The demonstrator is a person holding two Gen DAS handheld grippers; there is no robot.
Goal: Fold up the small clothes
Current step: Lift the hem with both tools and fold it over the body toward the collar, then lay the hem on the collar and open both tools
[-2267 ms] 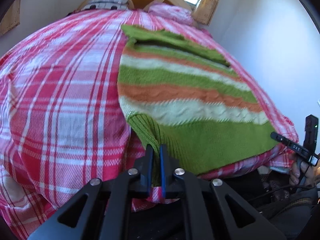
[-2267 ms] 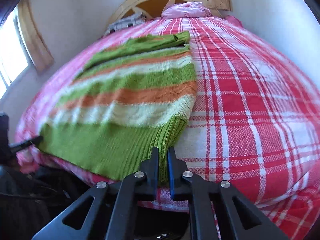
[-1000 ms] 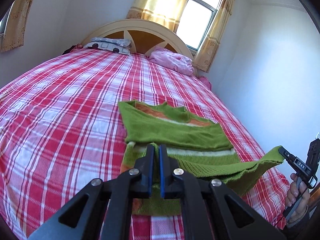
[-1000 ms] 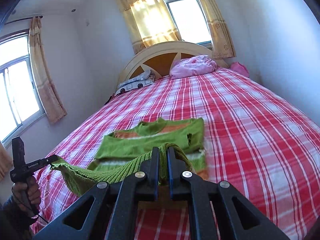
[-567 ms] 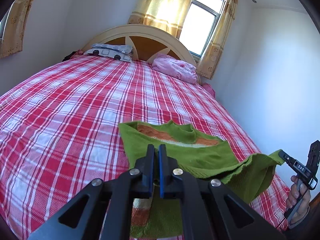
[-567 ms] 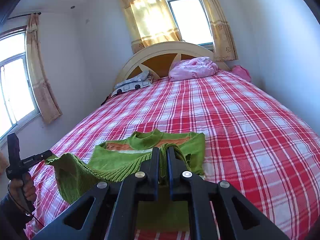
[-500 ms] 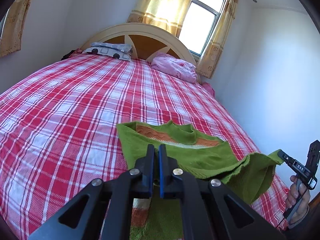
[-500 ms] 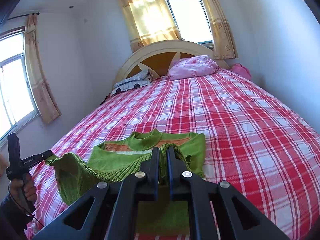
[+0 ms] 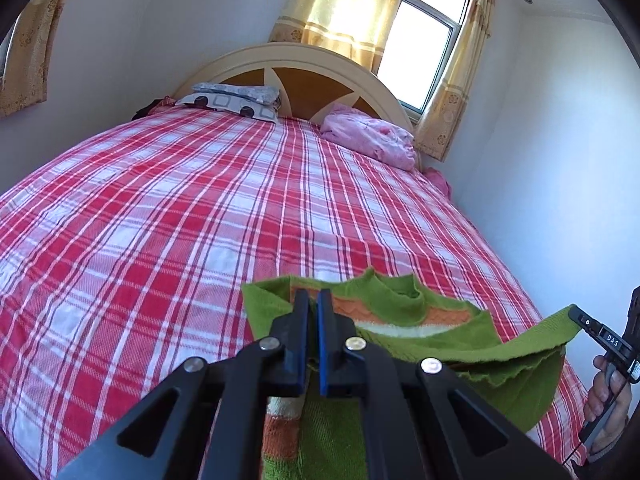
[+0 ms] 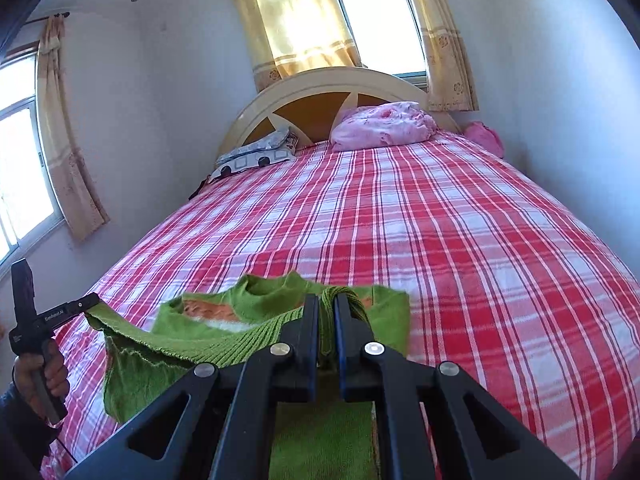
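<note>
A small knitted sweater [image 9: 404, 316] [image 10: 264, 312], green with orange and cream stripes, lies on the red plaid bed. Its ribbed green hem is lifted off the bed and stretched between my two grippers, over the collar end. My left gripper [image 9: 313, 300] is shut on one hem corner. My right gripper [image 10: 327, 304] is shut on the other corner, where the knit bunches between the fingers. In the left wrist view the right gripper [image 9: 576, 314] shows at the far right with a hand under it. The left gripper [image 10: 94, 302] shows at the left of the right wrist view.
The bed [image 9: 180, 216] [image 10: 460, 220] stretches to a rounded cream headboard [image 9: 304, 60]. A patterned pillow [image 9: 232, 100] and a pink bundle [image 9: 368, 140] lie by the headboard. White walls flank the bed, with curtained windows [image 10: 372, 16] behind and to the left.
Both grippers have carried the lifted hem forward, toward the collar end. The striped body has passed under the hem, so only the neckline and top stripes still show.
</note>
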